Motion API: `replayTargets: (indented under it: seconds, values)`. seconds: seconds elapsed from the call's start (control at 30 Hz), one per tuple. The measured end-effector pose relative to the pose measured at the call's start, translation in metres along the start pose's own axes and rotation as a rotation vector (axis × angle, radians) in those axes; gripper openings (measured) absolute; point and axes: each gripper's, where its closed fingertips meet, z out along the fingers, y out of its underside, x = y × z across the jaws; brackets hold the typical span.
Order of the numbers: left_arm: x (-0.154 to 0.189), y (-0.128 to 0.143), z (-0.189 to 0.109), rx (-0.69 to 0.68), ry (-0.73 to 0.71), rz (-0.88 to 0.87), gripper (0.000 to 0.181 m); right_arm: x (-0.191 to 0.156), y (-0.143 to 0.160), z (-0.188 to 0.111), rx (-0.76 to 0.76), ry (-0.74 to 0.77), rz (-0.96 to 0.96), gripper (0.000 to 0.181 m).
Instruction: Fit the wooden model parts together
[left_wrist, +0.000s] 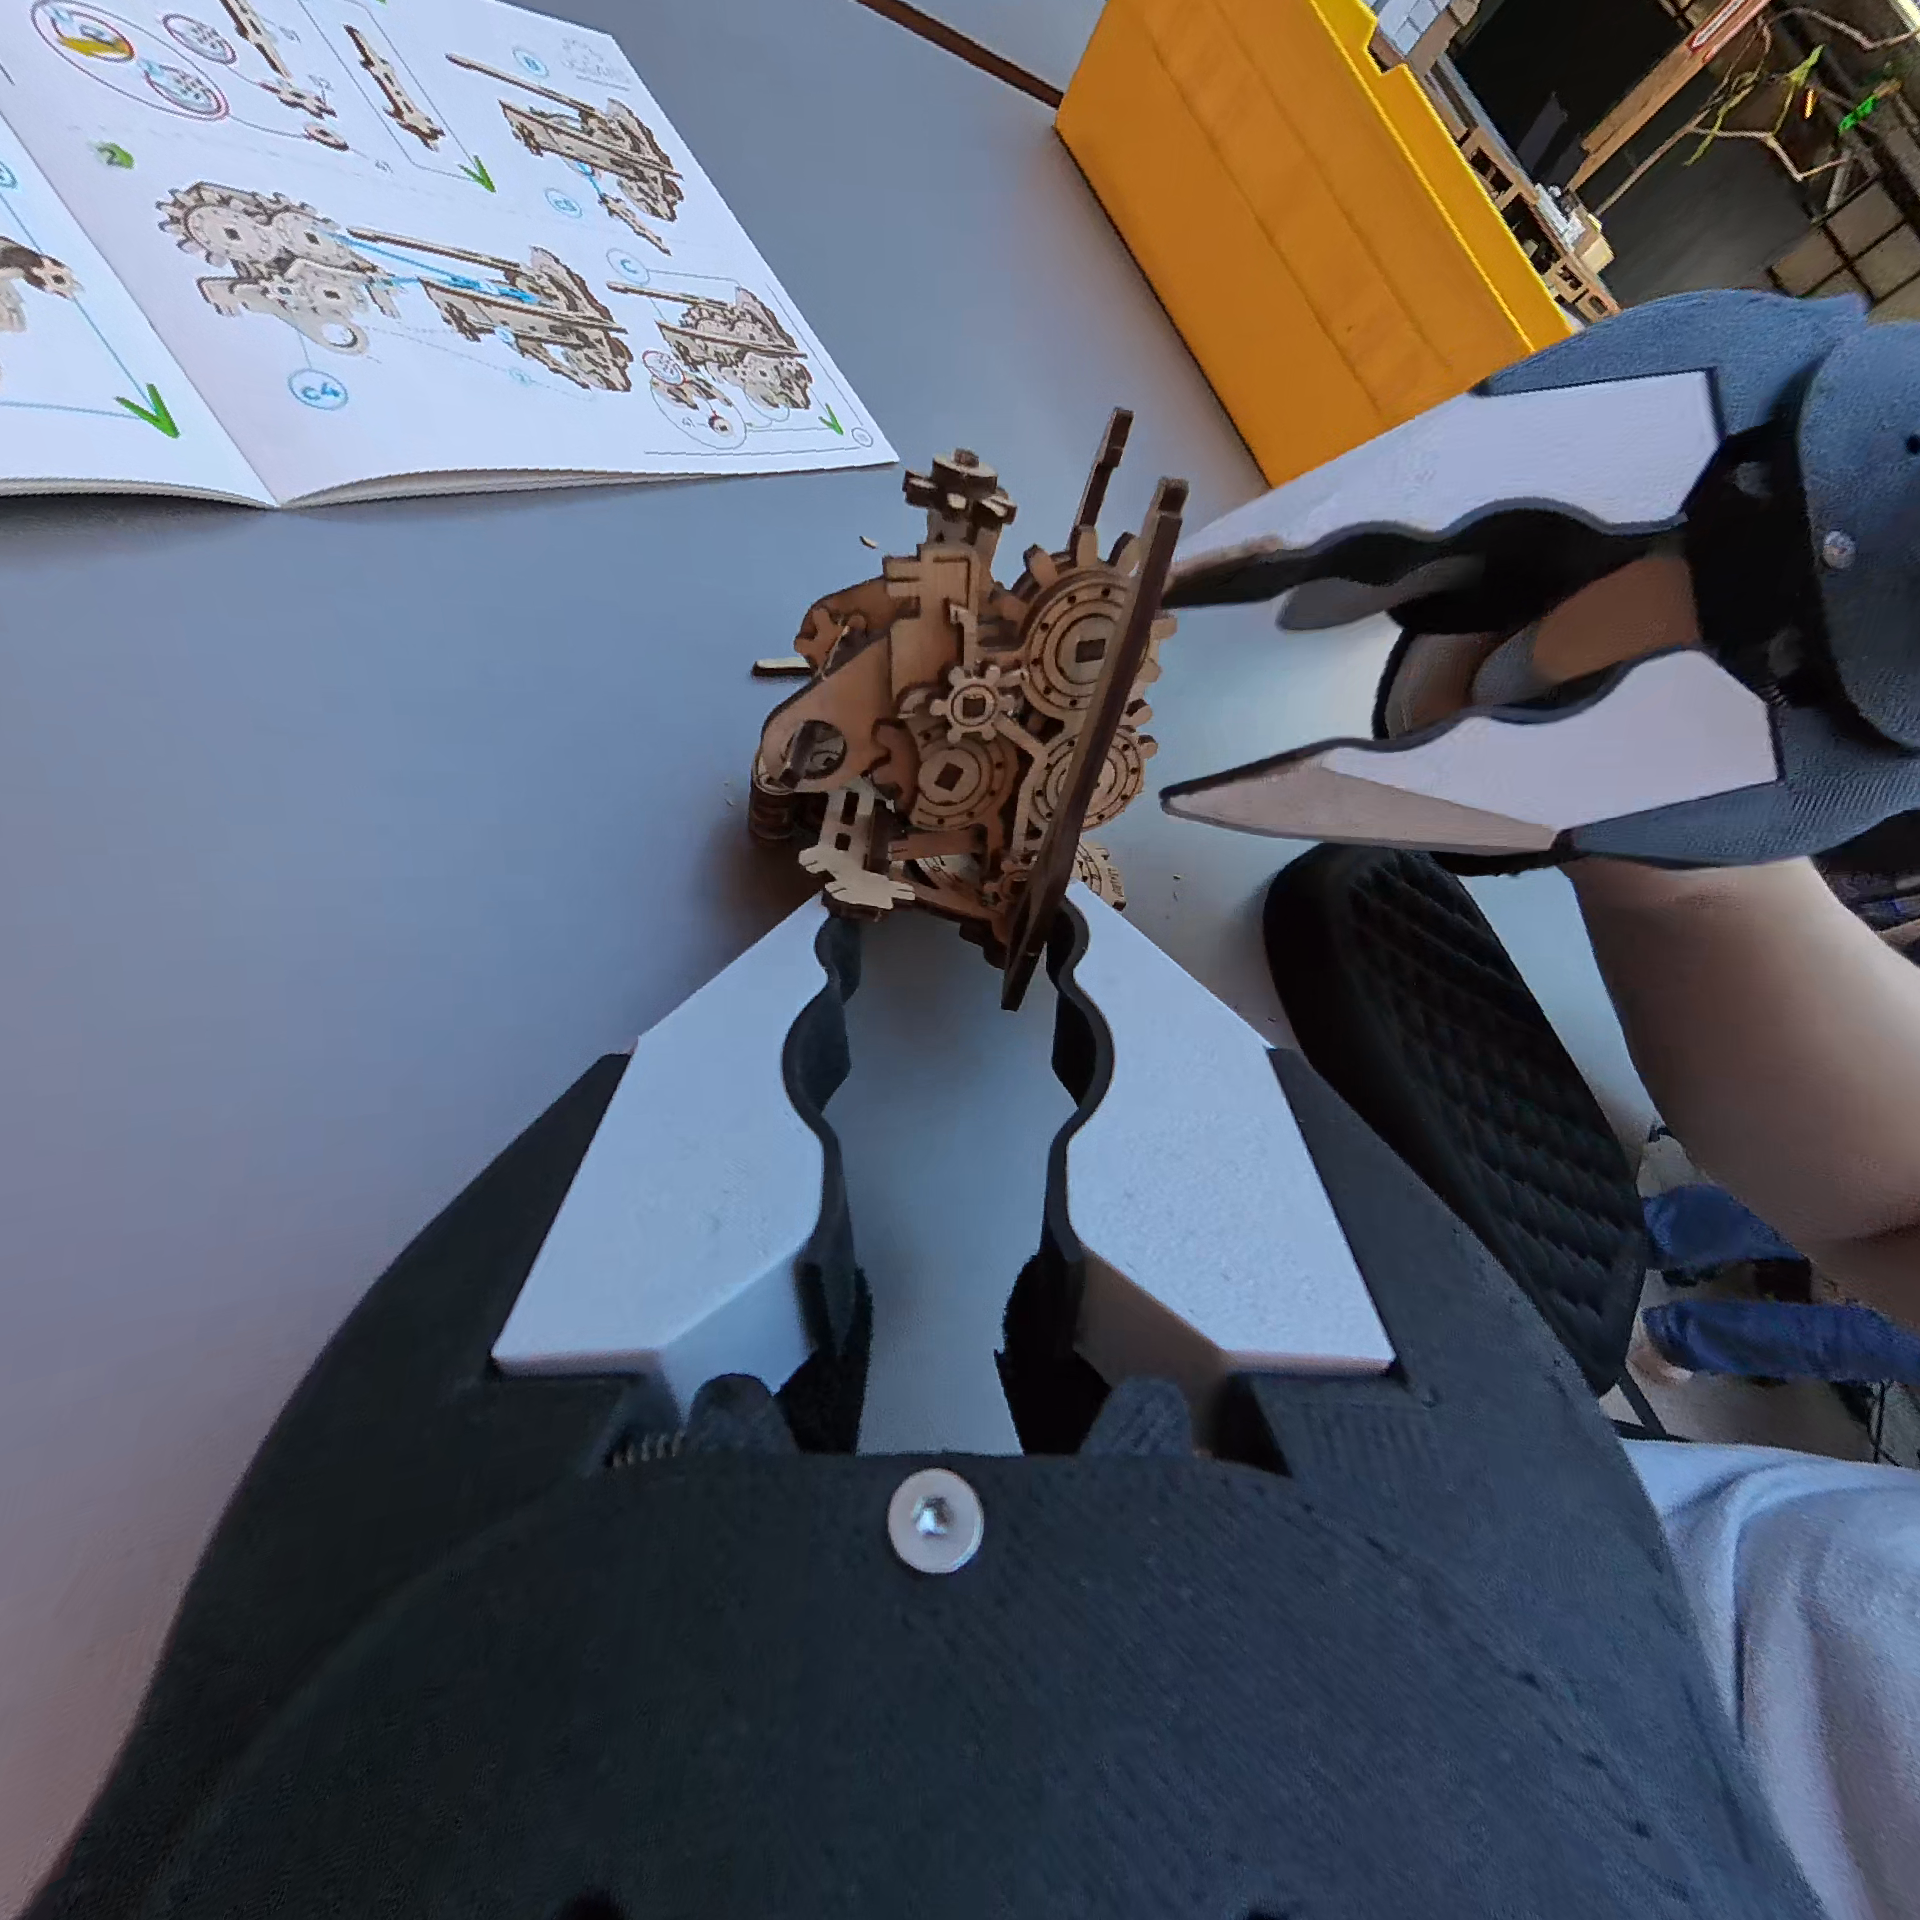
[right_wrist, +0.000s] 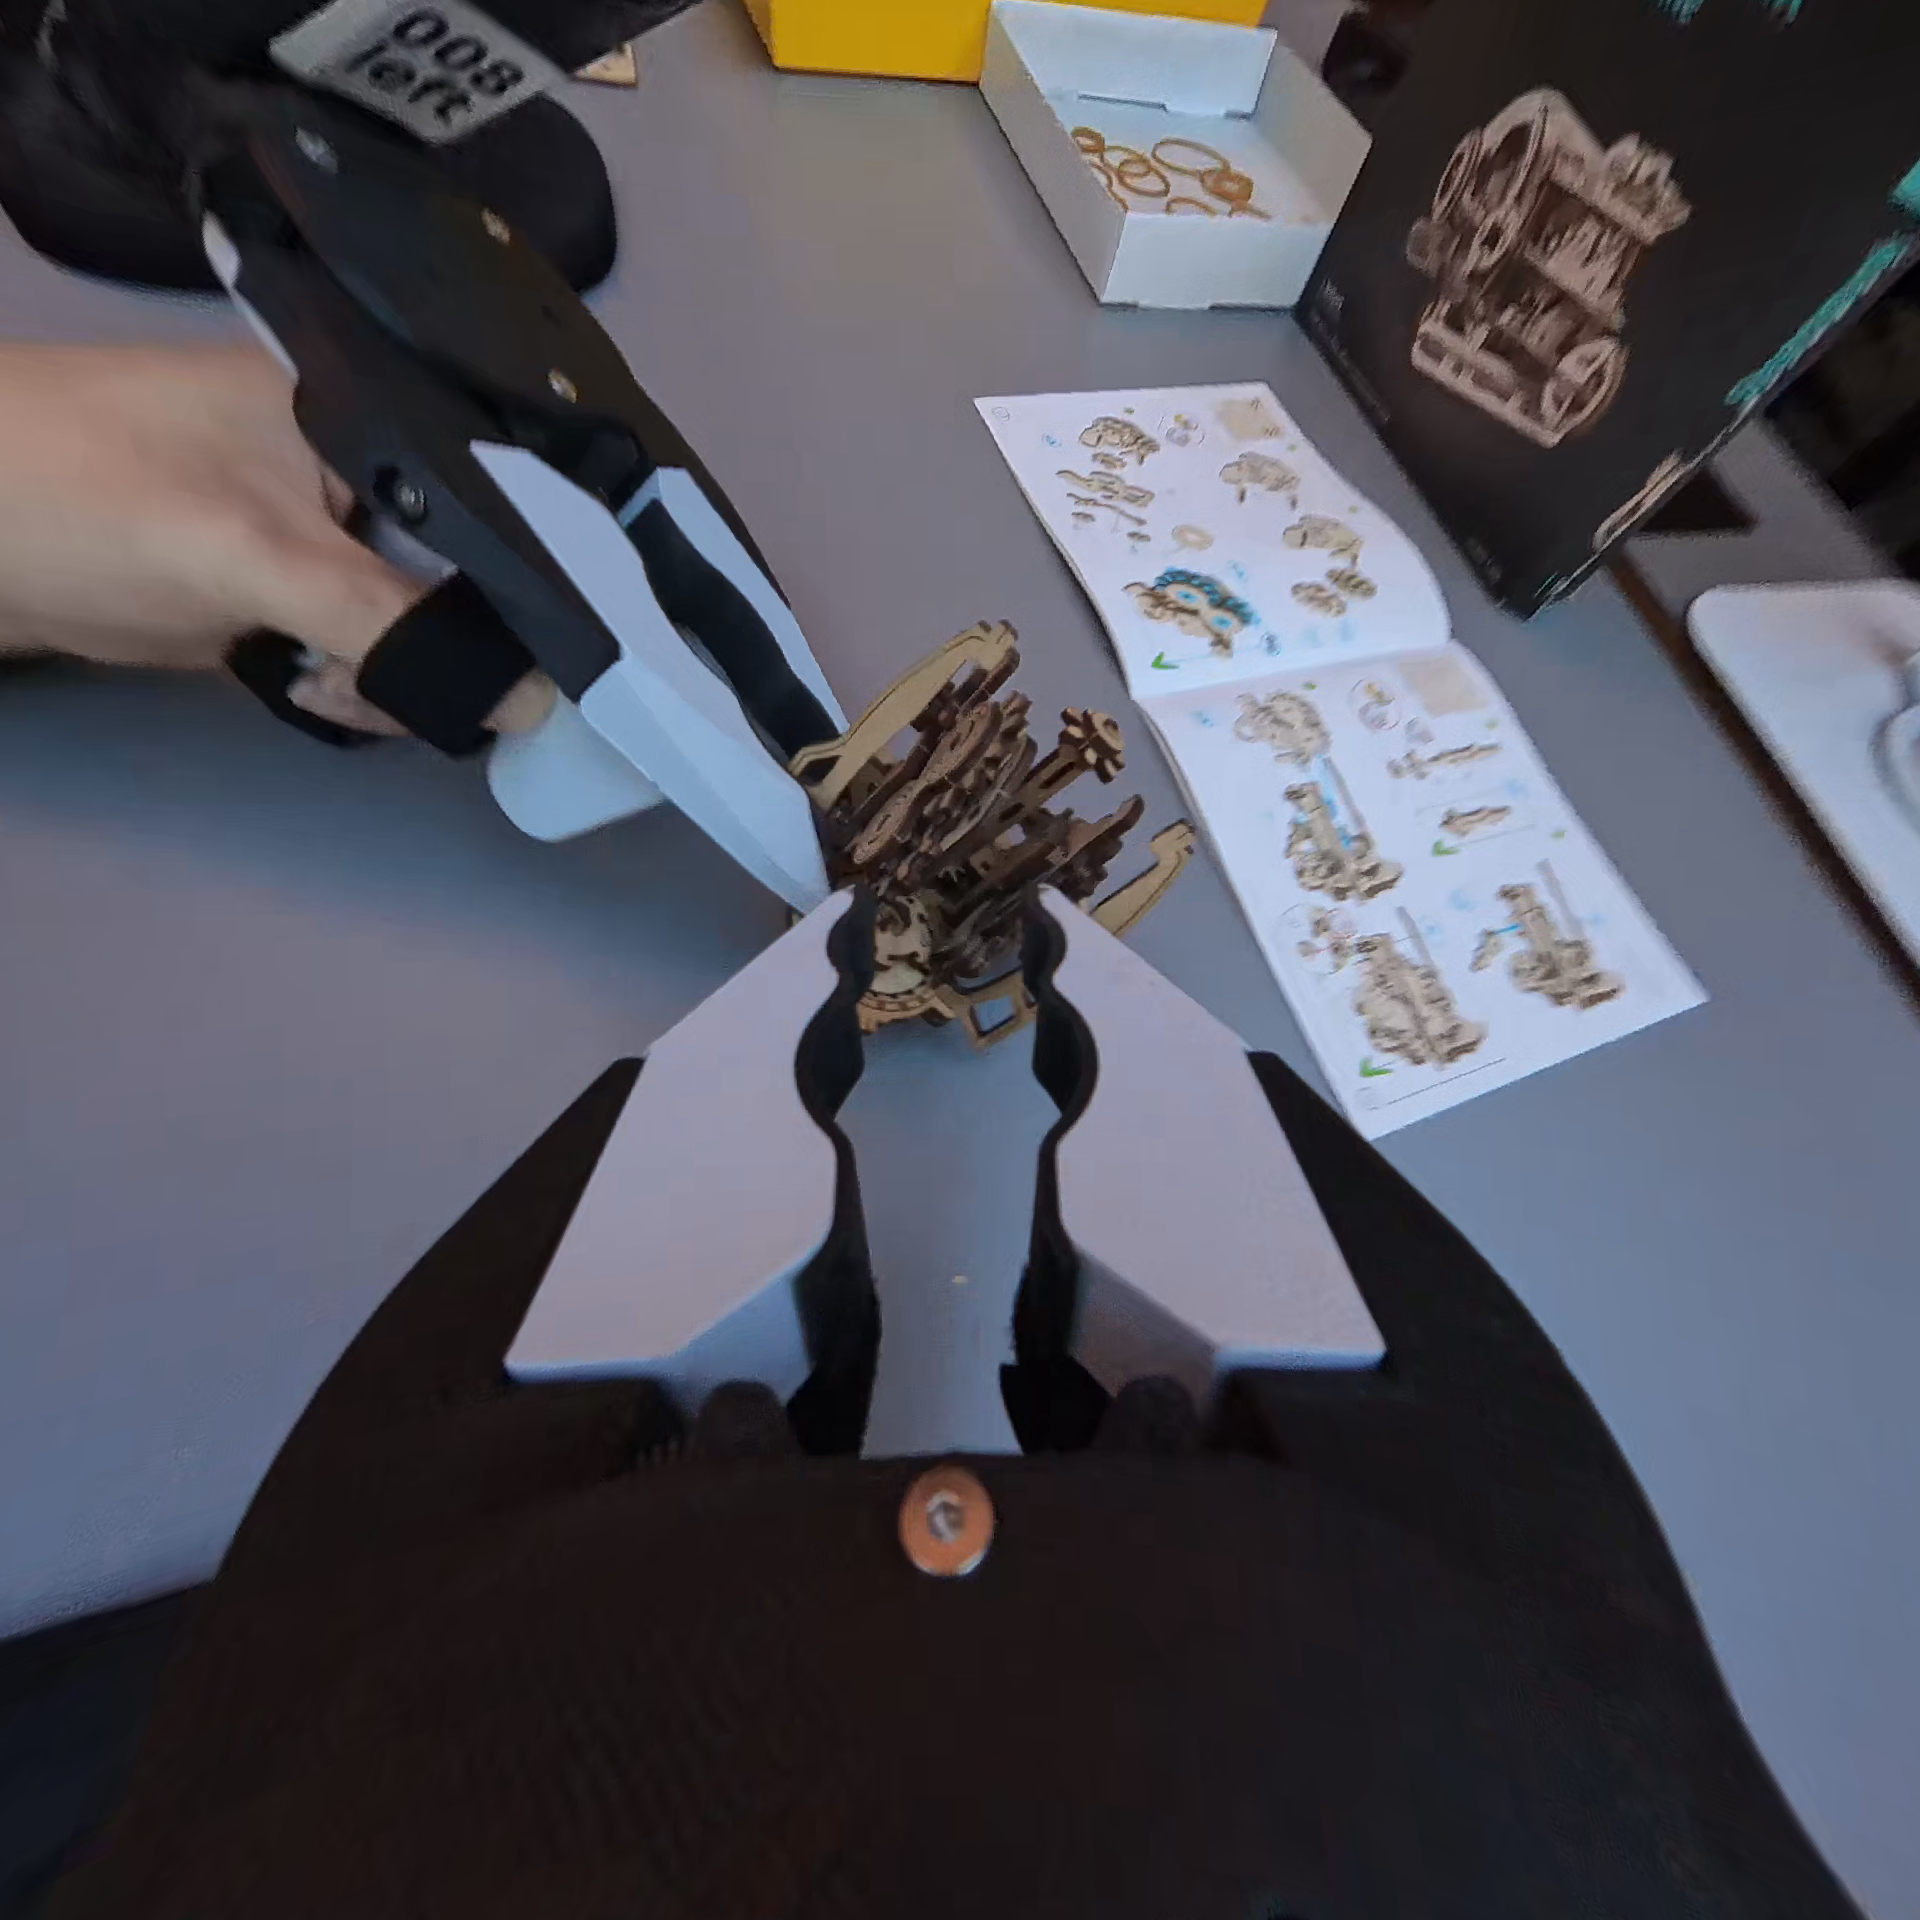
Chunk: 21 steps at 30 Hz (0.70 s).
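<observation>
Bare grey bench lies open to one side of the wooden model, with the instruction booklet close on the other. The left gripper – jaws partly open – holds the model's lower edge between its fingertips. The right gripper – also partly open – has the model between its tips; whether it grips, I cannot tell.
</observation>
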Motion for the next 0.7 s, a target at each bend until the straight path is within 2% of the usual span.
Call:
replayTargets:
  seconds: [0.03,0.17,0.3,0.5,0.7]
  values:
    - [0.0,0.0,0.0,-0.001,0.005,-0.004,0.035,0.002,-0.001,-0.002,-0.003,0.048,-0.114,0.032]
    - [0.0,0.0,0.0,-0.004,0.017,-0.013,0.035,0.0,-0.006,-0.003,-0.032,0.171,-0.508,0.05]
    - [0.002,0.002,-0.001,-0.013,0.035,-0.014,0.035,-0.01,-0.013,0.003,-0.025,0.134,-0.688,0.056]
    - [0.004,0.004,-0.003,-0.025,0.07,-0.033,0.034,-0.009,-0.006,0.008,-0.064,0.064,-0.78,0.051]
    - [0.006,0.005,-0.002,-0.033,0.082,-0.029,0.034,-0.008,-0.009,0.011,-0.051,0.071,-0.794,0.042]
